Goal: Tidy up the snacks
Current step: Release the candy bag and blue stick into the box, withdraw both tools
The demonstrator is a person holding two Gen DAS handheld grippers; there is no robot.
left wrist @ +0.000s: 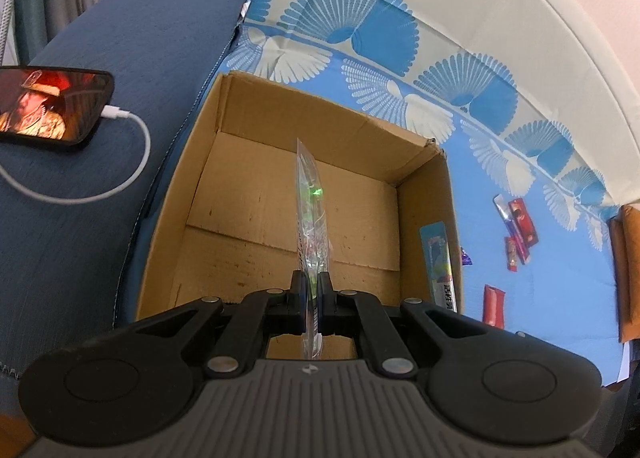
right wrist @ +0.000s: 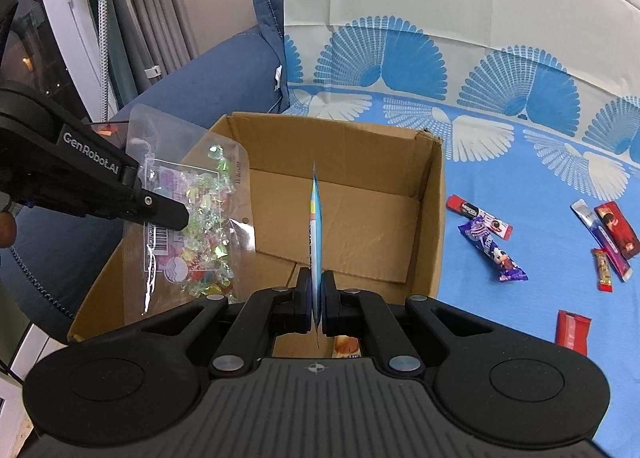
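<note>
Holding both snacks over the open cardboard box (right wrist: 352,162), left to right: left gripper (left wrist: 314,282) is clamped on a clear candy bag (right wrist: 192,210), pinched at the bag's edge so it hangs edge-on in the left wrist view and flat-on in the right wrist view; bag sits over the box's left side, not yet down on the box floor. Judging by the look, it's light, floppy film with loose wrapped sweets inside: contents will shift and the film is slick, so a grip on the flat sealed margin is the right spot, not the lumpy middle. Looks: transparent pouch, iridescent green, yellow and pink candies, barcode label and purple print. Right gripper (right wrist: 316,290) is closed on a thin blue packet (right wrist: 316,214), seen edge-on, standing up from the jaws over the box's middle. Seems a flat, light sachet, semi-stiff; edge pinch holds it fine, may flutter on release. A flat orange item shows just below the jaws; can't tell what it is. To the right of the box, on the blue fan-print cloth (right wrist: 520,186), loose snacks remain: purple wrapped candy (right wrist: 492,250), red bars (right wrist: 612,234), a red packet (right wrist: 572,330). My read: both items ready to drop, plenty left to sort
</note>
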